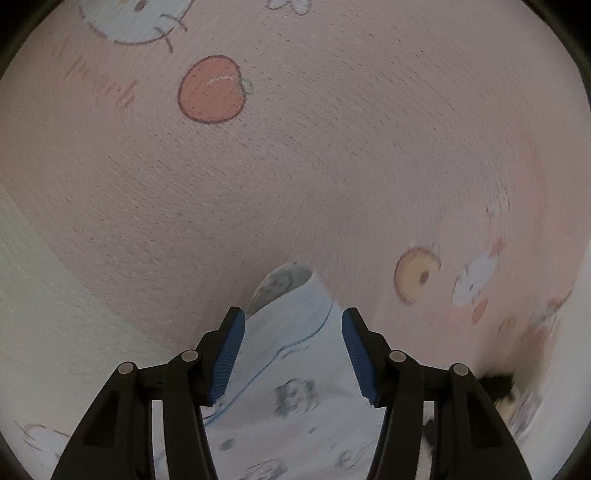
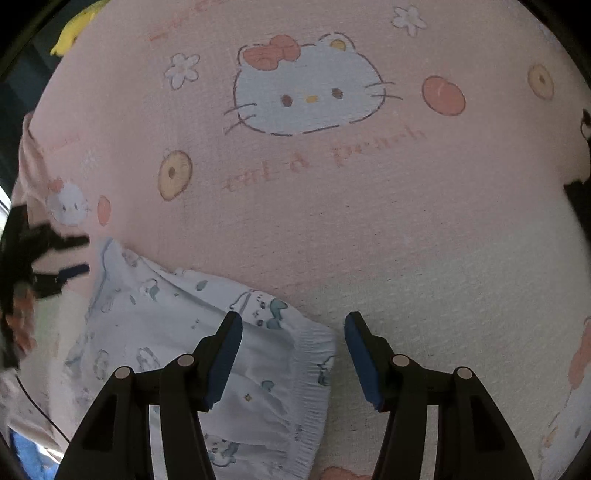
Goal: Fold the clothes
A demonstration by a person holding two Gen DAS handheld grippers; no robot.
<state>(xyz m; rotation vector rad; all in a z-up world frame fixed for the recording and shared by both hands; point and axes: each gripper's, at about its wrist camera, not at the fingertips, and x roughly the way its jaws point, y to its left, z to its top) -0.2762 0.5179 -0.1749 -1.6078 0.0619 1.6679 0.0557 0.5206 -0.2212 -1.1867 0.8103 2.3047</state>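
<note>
A small white garment with blue cartoon prints lies on a pink cartoon-print blanket. In the left wrist view its pointed corner (image 1: 291, 332) lies between my open left gripper's (image 1: 293, 321) blue pads, close below. In the right wrist view the garment (image 2: 177, 332) spreads at lower left, with its elastic ruffled waistband (image 2: 314, 387) running down between the fingers of my open right gripper (image 2: 293, 325). The left gripper (image 2: 62, 258) shows blurred at the left edge of that view, at the garment's far corner.
The pink blanket (image 2: 332, 203) covers nearly all the surface, with a paler cream band (image 2: 461, 295) on its right and another at the left of the left wrist view (image 1: 44, 295). A yellow object (image 2: 74, 29) lies beyond the blanket's far left edge.
</note>
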